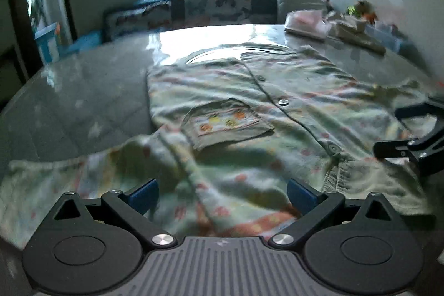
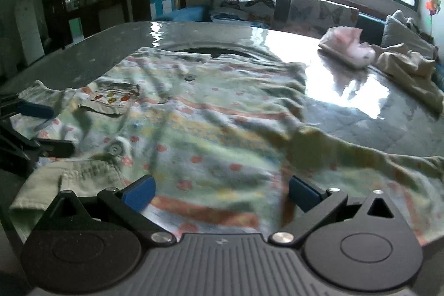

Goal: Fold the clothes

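Note:
A pale green button-front shirt (image 1: 277, 113) with pastel stripes lies face up on the glossy grey table (image 1: 83, 90), collar end toward me. Its chest pocket (image 1: 227, 124) carries small orange and yellow shapes. One sleeve (image 1: 41, 179) trails to the left; the other sleeve (image 2: 360, 157) runs off to the right. My left gripper (image 1: 222, 196) is open over the shoulder area on the pocket side. My right gripper (image 2: 222, 193) is open over the other shoulder of the shirt (image 2: 208, 115). Each shows in the other's view: right gripper (image 1: 408, 129), left gripper (image 2: 44, 128).
A folded pink garment (image 2: 347, 46) and a crumpled beige garment (image 2: 408, 65) lie at the table's far right. A round recess (image 1: 236, 52) sits in the table's middle under the shirt's hem. A sofa with butterfly cushions (image 1: 216, 4) stands behind, under a window.

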A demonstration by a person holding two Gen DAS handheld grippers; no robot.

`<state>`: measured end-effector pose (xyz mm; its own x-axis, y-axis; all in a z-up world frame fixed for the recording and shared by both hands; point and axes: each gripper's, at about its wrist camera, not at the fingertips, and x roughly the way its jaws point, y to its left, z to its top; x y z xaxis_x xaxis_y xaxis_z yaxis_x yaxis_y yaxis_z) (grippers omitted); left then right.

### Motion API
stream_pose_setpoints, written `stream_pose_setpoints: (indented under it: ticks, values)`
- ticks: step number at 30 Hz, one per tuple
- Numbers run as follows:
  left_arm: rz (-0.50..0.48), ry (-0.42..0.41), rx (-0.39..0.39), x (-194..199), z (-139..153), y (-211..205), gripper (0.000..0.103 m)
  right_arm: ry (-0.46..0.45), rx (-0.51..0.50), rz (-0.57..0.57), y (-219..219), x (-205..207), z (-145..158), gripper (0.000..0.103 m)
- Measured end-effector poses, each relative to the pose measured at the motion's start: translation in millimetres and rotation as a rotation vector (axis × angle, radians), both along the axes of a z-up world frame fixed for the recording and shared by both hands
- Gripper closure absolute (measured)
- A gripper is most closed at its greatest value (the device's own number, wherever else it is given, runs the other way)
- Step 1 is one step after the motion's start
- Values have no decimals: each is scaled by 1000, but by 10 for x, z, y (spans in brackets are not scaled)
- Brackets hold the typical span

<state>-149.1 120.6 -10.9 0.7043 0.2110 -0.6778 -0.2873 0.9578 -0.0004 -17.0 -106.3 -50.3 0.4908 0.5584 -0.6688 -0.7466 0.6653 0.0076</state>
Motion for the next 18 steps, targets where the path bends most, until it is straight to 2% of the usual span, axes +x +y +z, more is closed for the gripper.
stream_pose_setpoints:
  ticks: [4,11,13,18]
  values:
    - [114,-33,-5,-162,71,276,2,4,45,-88,-257,214,76,0]
    - [337,-4,24,-429,5,811,2,9,22,-285,-652,631,-56,0]
    - [386,17,27,-487,-42,942,1,-5,7,-305,-747,671,-81,0]
    - [469,8,27,-612,-67,1215,1,-3,-2,-358,-877,748,-87,0]
